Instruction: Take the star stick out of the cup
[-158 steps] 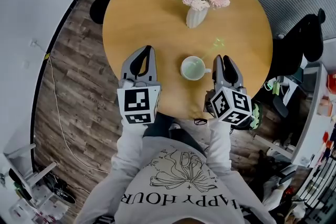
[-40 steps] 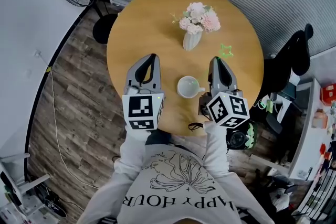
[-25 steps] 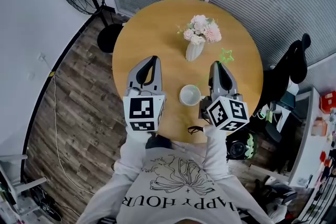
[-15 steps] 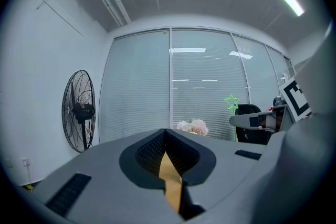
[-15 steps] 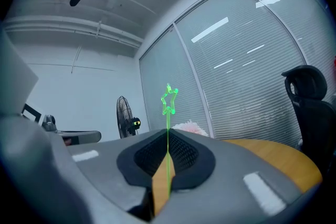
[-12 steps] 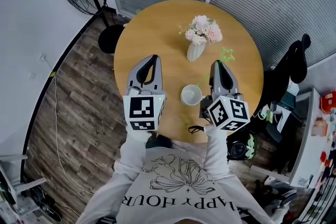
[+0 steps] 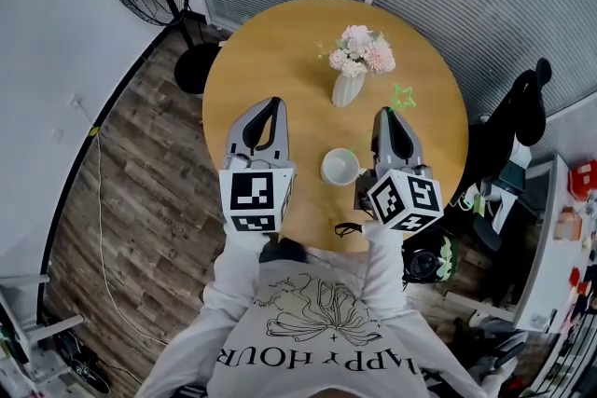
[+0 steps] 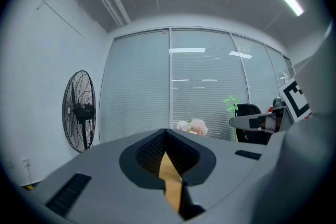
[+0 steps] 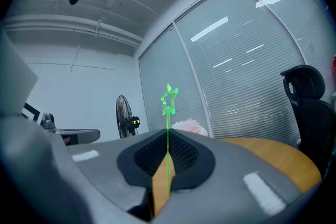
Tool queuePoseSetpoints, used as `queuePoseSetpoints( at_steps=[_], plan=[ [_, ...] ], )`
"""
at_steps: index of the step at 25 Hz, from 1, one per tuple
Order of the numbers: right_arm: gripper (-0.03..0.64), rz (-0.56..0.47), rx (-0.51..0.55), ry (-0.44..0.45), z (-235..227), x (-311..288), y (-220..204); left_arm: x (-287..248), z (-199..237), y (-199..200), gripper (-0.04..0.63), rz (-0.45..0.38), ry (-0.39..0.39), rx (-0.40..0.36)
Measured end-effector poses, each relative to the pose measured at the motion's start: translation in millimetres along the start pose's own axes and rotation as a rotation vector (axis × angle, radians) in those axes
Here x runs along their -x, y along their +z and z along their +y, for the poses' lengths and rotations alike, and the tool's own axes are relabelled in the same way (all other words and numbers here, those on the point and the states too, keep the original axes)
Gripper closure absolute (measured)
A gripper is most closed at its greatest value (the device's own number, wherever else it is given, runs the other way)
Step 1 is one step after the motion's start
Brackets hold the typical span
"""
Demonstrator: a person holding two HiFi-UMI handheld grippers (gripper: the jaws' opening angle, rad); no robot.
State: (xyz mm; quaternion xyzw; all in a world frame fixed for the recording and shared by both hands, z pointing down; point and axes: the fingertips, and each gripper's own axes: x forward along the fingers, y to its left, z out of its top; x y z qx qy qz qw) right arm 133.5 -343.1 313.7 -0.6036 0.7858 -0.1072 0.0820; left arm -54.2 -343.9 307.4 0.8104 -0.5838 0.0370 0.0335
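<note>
The right gripper [image 7: 386, 115], pointing forward beside the cup [image 7: 340, 168], clamps the star stick [image 7: 402, 95].

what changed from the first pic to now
The right gripper took hold of the star stick and lifted it out of the cup; the star now stands above its fingers. The cup, flower vase and shut, empty left gripper stayed put.

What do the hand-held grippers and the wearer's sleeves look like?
The left hand-held gripper and right hand-held gripper are grey tapered shells with dark ribbed pads, each carrying a white cube of black square markers. The sleeves are light grey.
</note>
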Motion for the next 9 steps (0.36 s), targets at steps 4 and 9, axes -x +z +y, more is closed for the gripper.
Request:
queuePoseSetpoints(
  at_steps=[4,9],
  plan=[
    [0.601,0.001,0.001,0.001,0.9,0.0,0.3,-0.4,-0.2,0.6,0.589,0.0,-0.001,0.001],
    [0.601,0.003,0.004,-0.002,1.4,-1.2,0.9,-1.1,0.5,0.9,0.589,0.002,-0.006,0.002]
  ],
)
